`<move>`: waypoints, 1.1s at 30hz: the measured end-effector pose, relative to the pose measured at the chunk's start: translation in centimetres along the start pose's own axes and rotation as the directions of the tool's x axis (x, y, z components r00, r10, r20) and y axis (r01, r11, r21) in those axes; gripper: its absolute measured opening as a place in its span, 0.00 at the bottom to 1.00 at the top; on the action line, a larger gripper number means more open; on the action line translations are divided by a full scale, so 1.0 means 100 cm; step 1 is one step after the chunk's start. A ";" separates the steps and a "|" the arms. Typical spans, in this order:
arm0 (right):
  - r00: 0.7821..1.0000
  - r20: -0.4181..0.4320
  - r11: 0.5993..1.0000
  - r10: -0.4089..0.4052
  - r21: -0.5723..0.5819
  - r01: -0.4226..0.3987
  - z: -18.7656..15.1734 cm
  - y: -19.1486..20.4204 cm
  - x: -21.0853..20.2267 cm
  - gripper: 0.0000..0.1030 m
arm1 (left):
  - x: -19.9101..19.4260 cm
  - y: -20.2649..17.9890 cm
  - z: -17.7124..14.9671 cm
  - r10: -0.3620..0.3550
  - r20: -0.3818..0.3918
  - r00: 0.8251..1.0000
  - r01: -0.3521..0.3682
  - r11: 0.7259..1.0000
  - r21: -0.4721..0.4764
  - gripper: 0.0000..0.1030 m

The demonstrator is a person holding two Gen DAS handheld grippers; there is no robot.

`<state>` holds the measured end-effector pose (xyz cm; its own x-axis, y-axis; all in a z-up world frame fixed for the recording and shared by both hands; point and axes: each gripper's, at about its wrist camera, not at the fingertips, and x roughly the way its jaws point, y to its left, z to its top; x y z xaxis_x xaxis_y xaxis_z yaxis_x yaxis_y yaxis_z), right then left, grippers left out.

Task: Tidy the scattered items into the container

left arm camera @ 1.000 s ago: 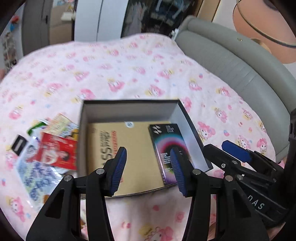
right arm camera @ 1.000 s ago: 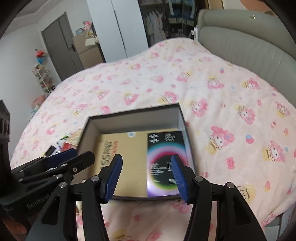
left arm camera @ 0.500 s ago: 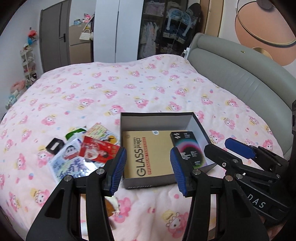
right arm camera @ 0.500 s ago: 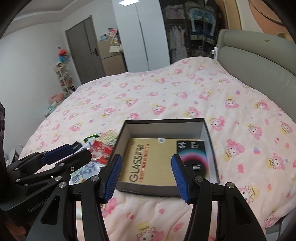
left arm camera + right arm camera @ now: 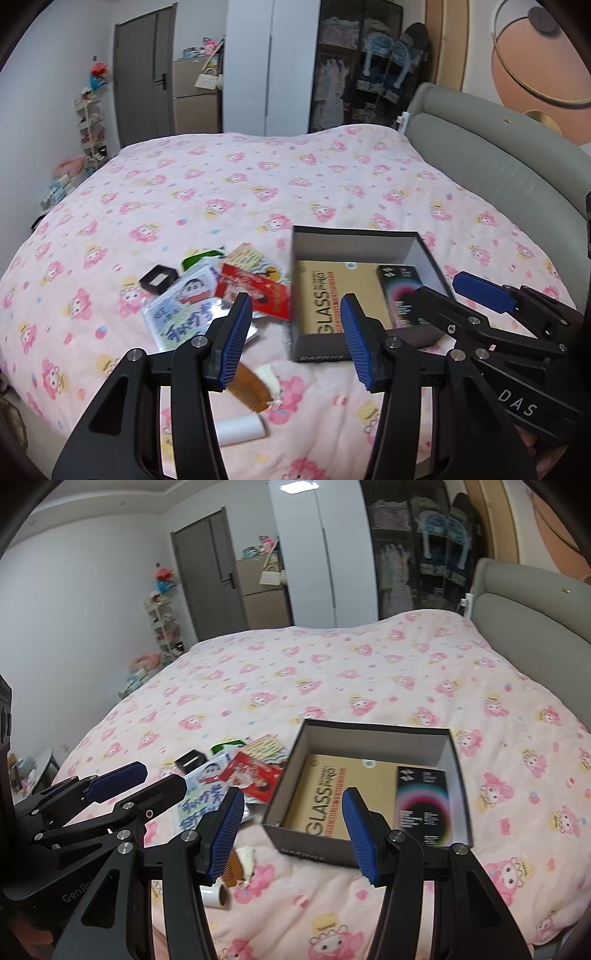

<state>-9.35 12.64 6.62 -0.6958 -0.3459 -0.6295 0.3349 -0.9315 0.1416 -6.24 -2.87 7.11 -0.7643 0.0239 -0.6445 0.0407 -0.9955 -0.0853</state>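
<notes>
A dark open box (image 5: 351, 236) (image 5: 373, 734) sits on the pink bedspread, holding a tan "GLASS PRO" pack (image 5: 325, 295) and a black pack (image 5: 400, 291). Left of it lie scattered items: a red packet (image 5: 255, 291) (image 5: 255, 775), a cartoon packet (image 5: 184, 310), a small black frame (image 5: 159, 280), a brown comb (image 5: 251, 391), a white tube (image 5: 240, 430). My left gripper (image 5: 291, 336) is open and empty, above the bed just in front of the box. My right gripper (image 5: 290, 830) is open and empty, beside it over the box's front edge.
The bed's grey padded headboard (image 5: 498, 162) runs along the right. A wardrobe and a door (image 5: 207, 576) stand beyond the bed's far side. A shelf of toys (image 5: 90, 122) is at the far left. The bed's near edge is just below the grippers.
Both grippers have pulled back and up from the box, so it looks smaller and the scattered items, comb and tube have come into view. Both stay open and empty.
</notes>
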 end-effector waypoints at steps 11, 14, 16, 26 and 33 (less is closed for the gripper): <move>0.995 -0.061 0.992 0.083 -0.088 -0.089 -0.007 0.053 0.026 0.50 | -0.009 0.054 -0.023 0.064 -0.023 0.998 -0.066 0.994 -0.090 0.50; 0.990 -0.087 0.987 0.114 -0.105 -0.123 -0.008 0.065 0.036 0.50 | -0.009 0.073 -0.030 0.080 -0.016 0.997 -0.081 0.988 -0.131 0.50; 0.985 -0.105 0.980 0.136 -0.135 -0.150 -0.008 0.076 0.046 0.50 | -0.007 0.088 -0.036 0.087 -0.029 0.996 -0.091 0.981 -0.174 0.51; 0.966 -0.172 0.955 0.193 -0.191 -0.225 -0.008 0.122 0.096 0.50 | 0.015 0.148 -0.054 0.115 -0.079 0.990 -0.133 0.949 -0.286 0.59; 0.962 -0.256 0.954 0.095 -0.251 -0.162 -0.015 0.130 0.164 0.50 | 0.055 0.182 -0.075 0.101 -0.170 0.980 -0.156 0.922 -0.354 0.60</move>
<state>-15.41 -5.01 -3.04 -0.4744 -0.3928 -0.7878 0.5918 -0.8048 0.0449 -4.86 -20.17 -3.68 -0.6361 -0.0613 -0.7692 0.3848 -0.8893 -0.2472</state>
